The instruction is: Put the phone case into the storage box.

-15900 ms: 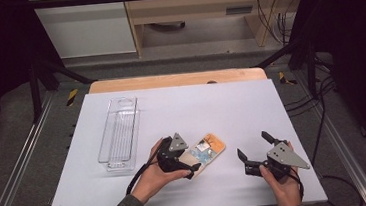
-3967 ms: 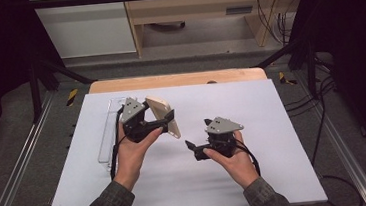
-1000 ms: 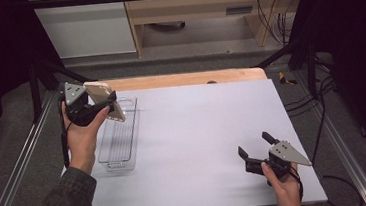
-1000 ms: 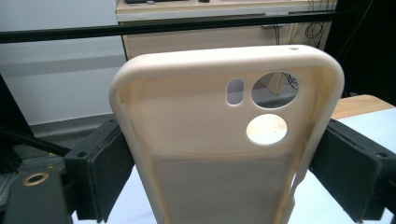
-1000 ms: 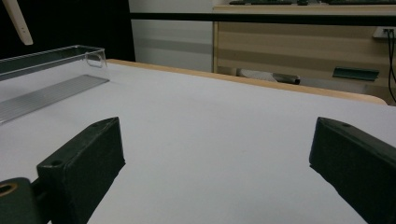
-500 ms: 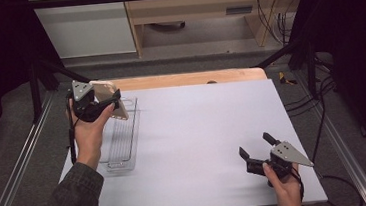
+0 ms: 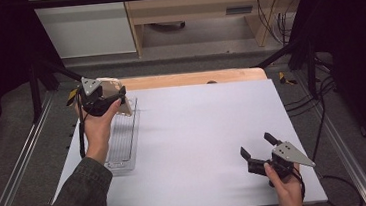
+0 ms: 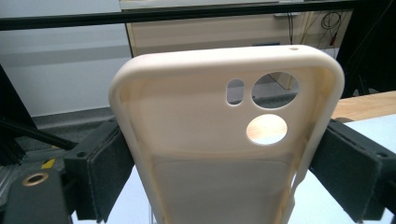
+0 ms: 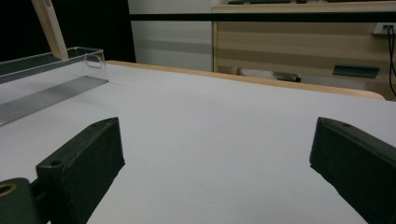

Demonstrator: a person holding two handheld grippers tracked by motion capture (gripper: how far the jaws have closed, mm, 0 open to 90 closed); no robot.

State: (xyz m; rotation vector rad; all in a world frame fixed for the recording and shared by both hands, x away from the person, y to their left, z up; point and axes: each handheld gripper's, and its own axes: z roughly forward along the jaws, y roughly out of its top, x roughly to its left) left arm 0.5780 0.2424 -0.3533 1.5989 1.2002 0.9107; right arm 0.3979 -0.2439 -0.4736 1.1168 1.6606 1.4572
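Left gripper (image 7: 115, 100) pinching cream phone case (image 8: 224, 135) above clear tray (image 7: 122, 141); right gripper (image 7: 256, 147) spread, resting on table (image 7: 198, 131).

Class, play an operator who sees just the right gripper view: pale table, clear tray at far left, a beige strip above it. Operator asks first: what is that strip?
Observer: The edge of a beige phone case, clamped between the left tool's jaws.
Operator: Which face looks toward that tool's camera?
Observer: The hollow inside, camera cutouts at the top.
Operator: Where does it hang over the tray?
Observer: Above the tray's far end, lifted off it.
Operator: And my own tool?
Observer: The right tool is open near the table's front right corner, holding nothing.
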